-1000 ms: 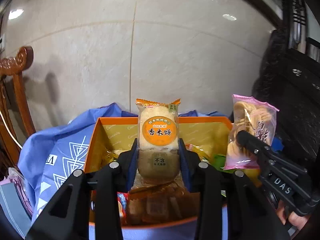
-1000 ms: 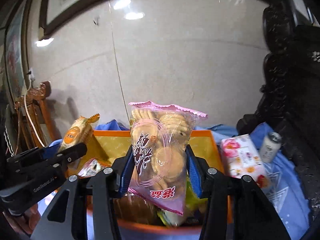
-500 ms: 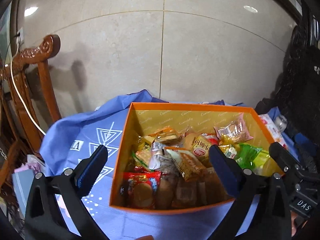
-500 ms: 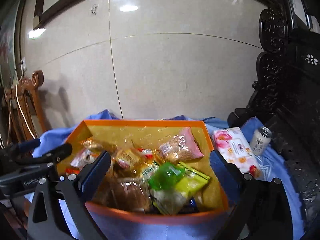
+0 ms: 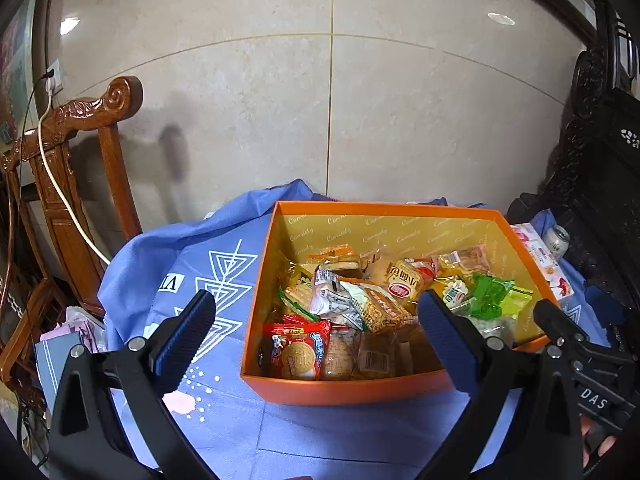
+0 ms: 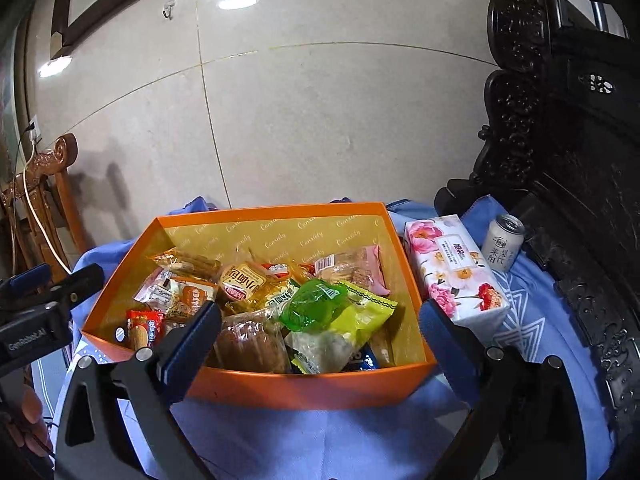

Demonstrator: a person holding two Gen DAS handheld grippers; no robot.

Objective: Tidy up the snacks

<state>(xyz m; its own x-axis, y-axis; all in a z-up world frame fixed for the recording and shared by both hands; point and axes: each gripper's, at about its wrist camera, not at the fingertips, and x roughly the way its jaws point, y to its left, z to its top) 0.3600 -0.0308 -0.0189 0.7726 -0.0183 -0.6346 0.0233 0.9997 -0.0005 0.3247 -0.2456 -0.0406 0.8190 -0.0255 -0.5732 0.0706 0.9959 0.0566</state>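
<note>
An orange box with a gold lining stands on a blue cloth and holds several wrapped snacks. Among them are a red biscuit pack, a yellow bun pack, a green pouch and a pink cracker pack. My left gripper hovers open near the box's front left, nothing between its fingers. My right gripper is open too, over the box's front edge, holding nothing. Each gripper shows at the edge of the other's view, the right gripper and the left gripper.
A floral tissue pack and a small can sit right of the box on the blue cloth. A carved wooden chair stands at the left, dark carved furniture at the right, a tiled wall behind.
Both grippers let go: the orange rice-cake pack left the left jaws, the pink cracker pack the right, and it now lies in the box. Both grippers drew back, jaws wide.
</note>
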